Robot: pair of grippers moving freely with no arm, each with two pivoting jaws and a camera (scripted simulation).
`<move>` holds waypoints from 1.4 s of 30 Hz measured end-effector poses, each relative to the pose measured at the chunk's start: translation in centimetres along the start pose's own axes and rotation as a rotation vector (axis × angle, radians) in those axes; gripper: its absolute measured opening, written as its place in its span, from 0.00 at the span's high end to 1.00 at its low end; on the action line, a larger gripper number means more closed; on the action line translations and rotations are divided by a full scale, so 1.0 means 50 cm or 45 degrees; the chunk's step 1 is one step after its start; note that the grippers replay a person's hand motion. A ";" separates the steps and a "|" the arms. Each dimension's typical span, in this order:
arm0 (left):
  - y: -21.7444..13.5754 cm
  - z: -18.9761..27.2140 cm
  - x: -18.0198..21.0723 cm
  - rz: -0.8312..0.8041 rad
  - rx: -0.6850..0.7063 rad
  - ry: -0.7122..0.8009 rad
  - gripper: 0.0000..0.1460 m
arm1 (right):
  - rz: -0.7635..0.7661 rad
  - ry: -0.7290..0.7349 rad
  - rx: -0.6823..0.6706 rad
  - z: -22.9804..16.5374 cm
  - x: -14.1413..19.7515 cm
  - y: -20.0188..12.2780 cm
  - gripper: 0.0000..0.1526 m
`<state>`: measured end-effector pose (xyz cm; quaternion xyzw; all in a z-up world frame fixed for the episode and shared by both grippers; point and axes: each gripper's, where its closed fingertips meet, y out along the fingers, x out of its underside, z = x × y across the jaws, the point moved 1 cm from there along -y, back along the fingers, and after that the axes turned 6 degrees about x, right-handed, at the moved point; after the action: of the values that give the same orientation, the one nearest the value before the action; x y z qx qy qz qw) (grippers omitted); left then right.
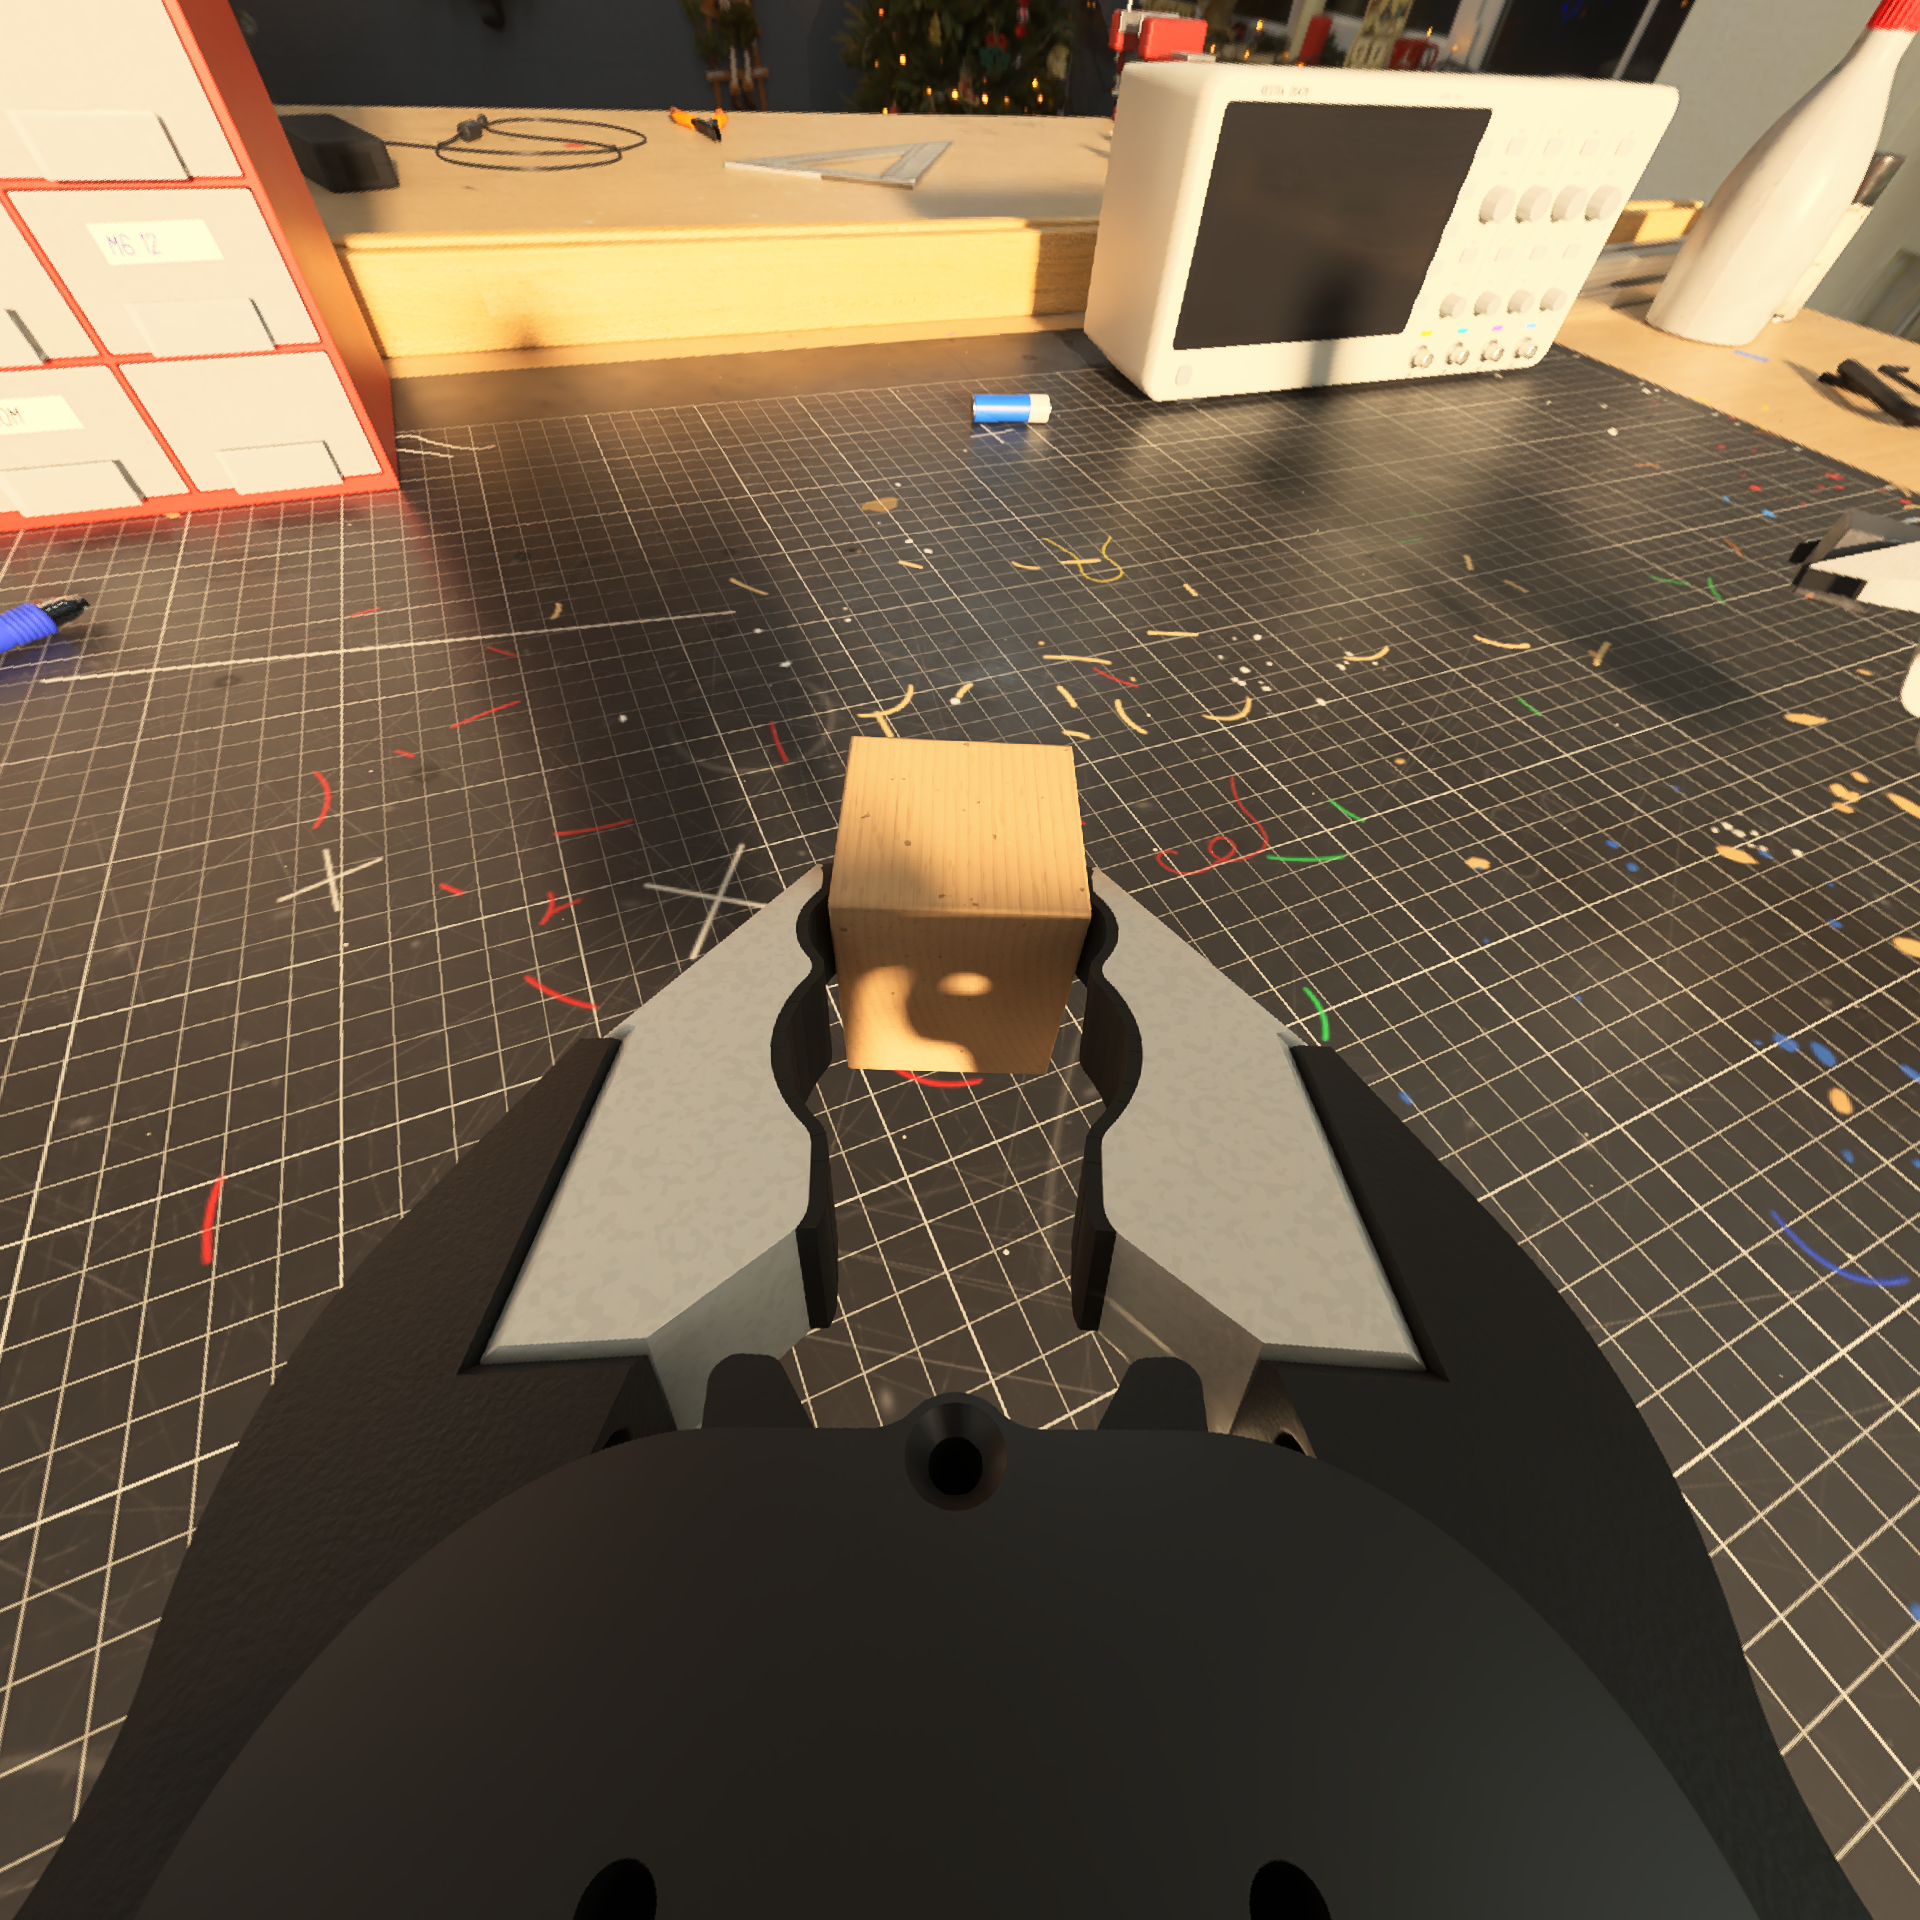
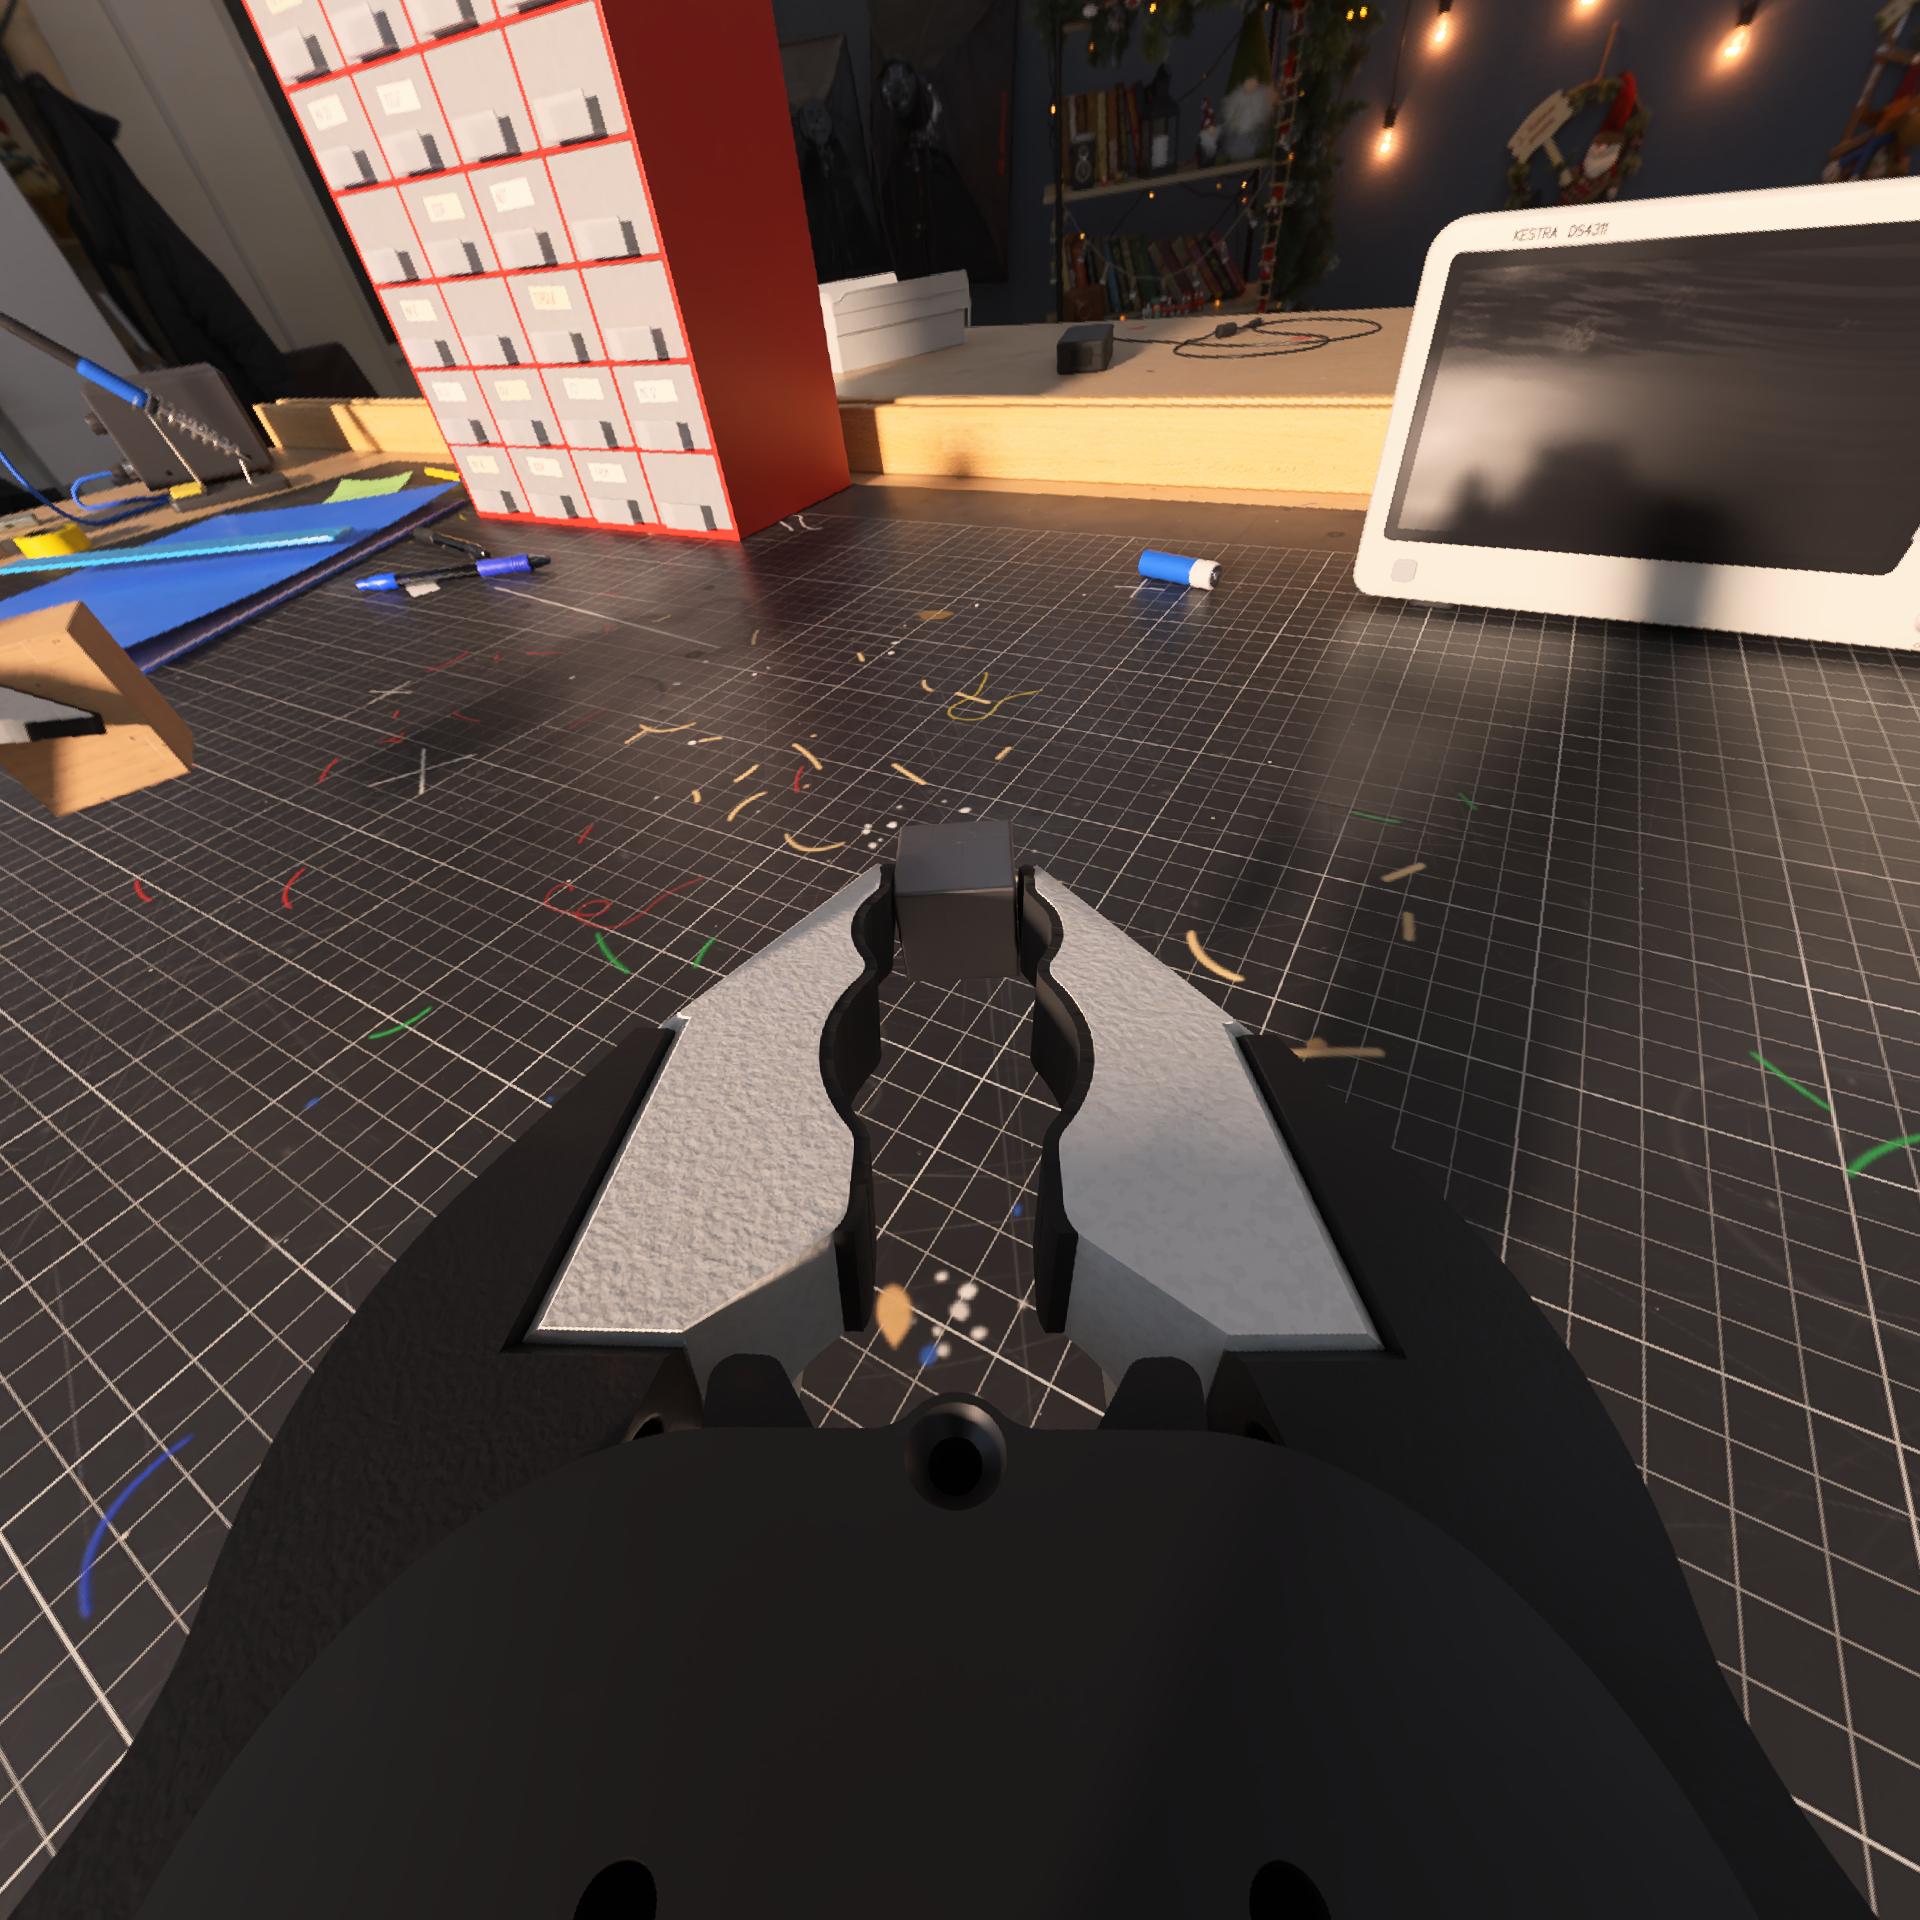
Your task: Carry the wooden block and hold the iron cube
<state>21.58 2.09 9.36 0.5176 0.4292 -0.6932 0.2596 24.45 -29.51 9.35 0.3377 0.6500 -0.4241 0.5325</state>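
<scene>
While both loads hang clear of the tabletop near its middle, the left gripper has its jaws clamped on the wooden block; the right gripper pinches the iron cube by the tips, so steady, level travel seems wise.

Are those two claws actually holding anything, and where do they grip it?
Left gripper pinches the wooden block by its two sides; right gripper pinches the iron cube likewise.
</scene>
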 end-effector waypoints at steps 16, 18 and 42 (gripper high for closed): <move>0.004 0.009 0.013 -0.050 0.014 0.029 0.69 | -0.024 0.013 -0.015 0.004 0.005 0.003 0.85; 0.007 0.010 0.014 -0.057 0.018 0.035 0.69 | -0.025 0.018 -0.011 0.004 0.005 0.004 0.85; 0.010 0.017 0.022 -0.086 0.032 0.052 0.69 | -0.041 0.011 -0.020 0.002 0.008 0.007 0.85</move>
<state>21.22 1.19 8.22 0.5201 0.4431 -0.6961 0.2206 24.72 -29.43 8.89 0.3249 0.6609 -0.4261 0.5254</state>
